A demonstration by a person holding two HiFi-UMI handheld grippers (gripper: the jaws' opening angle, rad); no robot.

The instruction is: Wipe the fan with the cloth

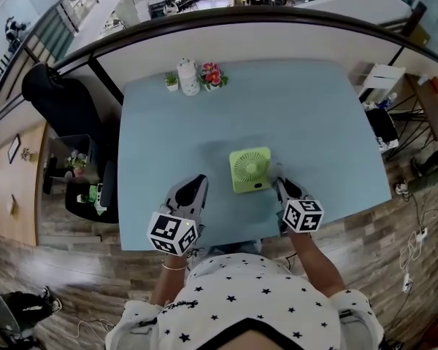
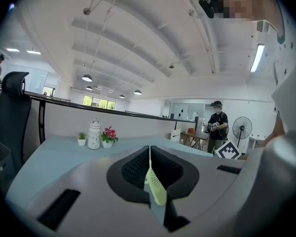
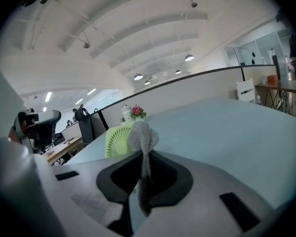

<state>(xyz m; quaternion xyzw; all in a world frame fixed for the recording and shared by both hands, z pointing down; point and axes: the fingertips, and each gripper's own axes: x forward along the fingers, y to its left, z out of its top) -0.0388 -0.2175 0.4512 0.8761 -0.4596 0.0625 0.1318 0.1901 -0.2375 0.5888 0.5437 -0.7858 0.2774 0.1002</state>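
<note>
A small light-green desk fan (image 1: pixel 250 170) stands near the front of the light-blue table (image 1: pixel 299 115), its grille facing up towards me. My right gripper (image 1: pixel 282 186) sits just right of the fan and is shut on a grey cloth (image 3: pixel 142 138), which bunches out past the tips close to the fan (image 3: pixel 117 140). My left gripper (image 1: pixel 198 182) rests left of the fan, apart from it, jaws together with nothing held. In the left gripper view a thin strip of the fan (image 2: pixel 156 187) shows through the slit of that gripper (image 2: pixel 149 152).
A white jar (image 1: pixel 188 76) with a small potted plant (image 1: pixel 171 81) and pink flowers (image 1: pixel 212 74) stands at the table's far edge, against a low partition. A black office chair (image 1: pixel 58 100) is at the left. A person (image 2: pixel 217 125) stands far off.
</note>
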